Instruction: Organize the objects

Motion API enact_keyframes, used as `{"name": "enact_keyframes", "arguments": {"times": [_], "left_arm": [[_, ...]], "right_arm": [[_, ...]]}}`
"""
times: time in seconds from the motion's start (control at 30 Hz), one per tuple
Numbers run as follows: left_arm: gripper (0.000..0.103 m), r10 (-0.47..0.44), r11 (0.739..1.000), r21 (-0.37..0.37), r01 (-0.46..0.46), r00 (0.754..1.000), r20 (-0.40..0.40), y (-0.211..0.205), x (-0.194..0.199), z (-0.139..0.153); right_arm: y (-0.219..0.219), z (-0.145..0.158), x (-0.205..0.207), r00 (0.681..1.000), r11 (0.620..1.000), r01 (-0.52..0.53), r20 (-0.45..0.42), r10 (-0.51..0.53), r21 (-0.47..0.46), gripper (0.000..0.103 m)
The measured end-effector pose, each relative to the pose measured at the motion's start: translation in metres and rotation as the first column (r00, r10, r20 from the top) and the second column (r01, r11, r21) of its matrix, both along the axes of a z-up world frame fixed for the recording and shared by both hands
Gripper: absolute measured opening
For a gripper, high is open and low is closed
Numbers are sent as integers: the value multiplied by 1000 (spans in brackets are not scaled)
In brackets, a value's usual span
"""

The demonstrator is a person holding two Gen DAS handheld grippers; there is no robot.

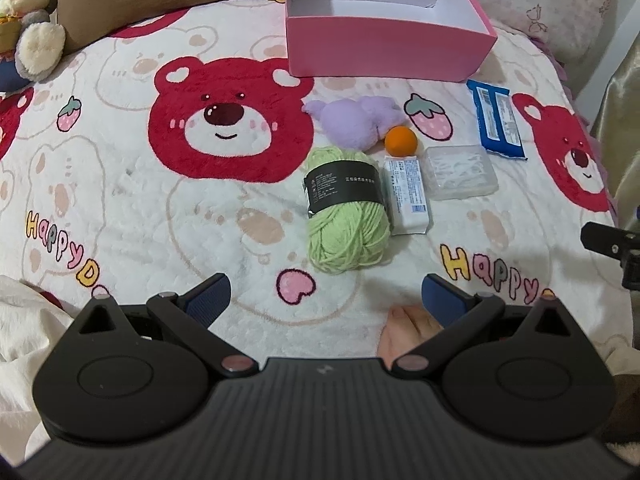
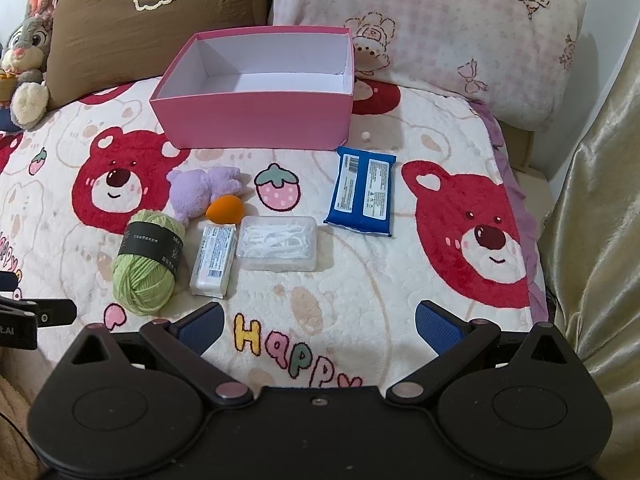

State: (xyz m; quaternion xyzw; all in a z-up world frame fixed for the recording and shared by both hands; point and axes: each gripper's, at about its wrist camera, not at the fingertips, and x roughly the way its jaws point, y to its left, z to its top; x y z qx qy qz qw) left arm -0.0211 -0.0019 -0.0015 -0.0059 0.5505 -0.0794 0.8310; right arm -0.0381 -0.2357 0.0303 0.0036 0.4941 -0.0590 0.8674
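Observation:
An open, empty pink box (image 1: 384, 44) (image 2: 256, 120) stands at the back of the bear-print blanket. In front of it lie a green yarn ball (image 1: 346, 210) (image 2: 146, 264), a purple plush toy (image 1: 354, 120) (image 2: 200, 190), an orange sponge (image 1: 401, 141) (image 2: 225, 209), a small white packet (image 1: 408, 196) (image 2: 214, 260), a clear plastic case (image 1: 460, 172) (image 2: 280, 248) and a blue wipes pack (image 1: 498, 122) (image 2: 364, 192). My left gripper (image 1: 324, 300) is open and empty, just short of the yarn. My right gripper (image 2: 318, 322) is open and empty, short of the clear case.
A brown cushion (image 2: 152, 20) and a pink pillow (image 2: 440, 28) line the back. A grey rabbit plush (image 1: 30, 16) (image 2: 26, 56) sits at the far left. A gold curtain (image 2: 600, 220) hangs at the right edge. A toe (image 1: 404, 328) shows under the left gripper.

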Motion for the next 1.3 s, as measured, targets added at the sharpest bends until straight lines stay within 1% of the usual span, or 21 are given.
{"name": "enact_keyframes", "arguments": {"times": [0.37,0.5,0.67,0.73,0.83,0.9,0.97,1.03,1.1,1.23,1.3], "left_arm": [[103,-16,1000,-4,16,1000,-9,-2,-1,0],[103,-24,1000,-19,24,1000,-9,1,2,2],[103,-14,1000,13,14,1000,5,2,3,1],[103,-20,1000,1,20,1000,-10,3,3,-1],[103,-4,999,-33,4,1000,-13,8,6,0],[103,-14,999,-44,14,1000,-1,10,8,5],[103,-49,998,-39,50,999,19,10,11,12],[103,-81,996,-39,83,996,41,11,15,21],[103,-92,995,-37,95,993,76,12,16,30],[103,-101,995,12,100,988,118,14,22,36],[103,-102,995,-8,104,987,123,16,27,31]], "right_arm": [[1,-2,-1,1000,1000,-4,-8,4,1,103],[1,-2,-1,1000,1000,-6,-7,6,-2,103],[1,-3,0,1000,1000,-6,-13,6,2,103],[1,-4,0,1000,1000,-7,-15,7,1,103],[1,-2,-1,1000,1000,-19,-8,19,9,103],[1,1,-1,999,997,-52,4,52,48,103],[0,7,0,995,991,-97,22,95,89,103],[2,12,2,991,985,-131,31,128,108,103],[6,15,3,987,981,-160,38,156,112,103],[14,17,6,976,970,-216,64,210,108,103],[19,15,8,963,957,-260,108,247,128,103]]}}
